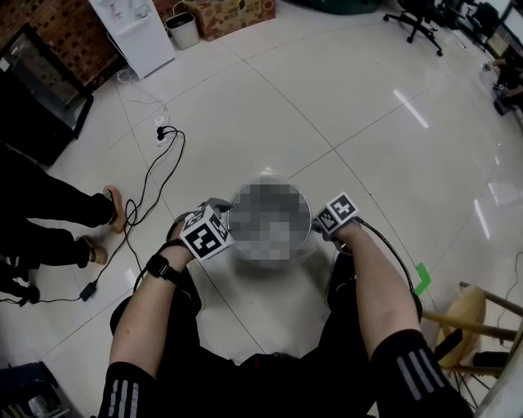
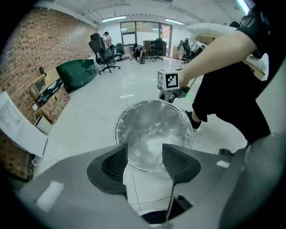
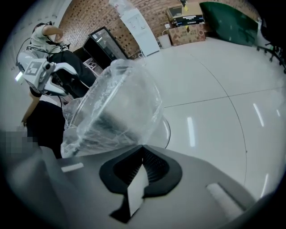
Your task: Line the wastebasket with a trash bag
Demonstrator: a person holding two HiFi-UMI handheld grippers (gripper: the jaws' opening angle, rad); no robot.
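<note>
The round wastebasket [image 2: 118,134] stands on the white floor between my knees, with a clear trash bag [image 2: 154,127] inside it. In the head view a mosaic patch covers most of the wastebasket [image 1: 270,176]. My left gripper [image 2: 144,159] hangs over the near rim, open, with nothing between its pads. My right gripper [image 3: 142,172] is shut at the opposite rim, and the trash bag [image 3: 116,107] billows up from it above the wastebasket's rim [image 3: 167,129]. In the head view the left gripper [image 1: 214,211] and right gripper [image 1: 327,224] flank the basket.
A black cable and plug [image 1: 159,131] trail over the floor at left, near a bystander's legs [image 1: 57,204]. A wooden stool [image 1: 466,326] stands at my right. A white cabinet [image 1: 135,33], a small bin [image 1: 183,31] and a cardboard box [image 1: 229,16] line the far wall.
</note>
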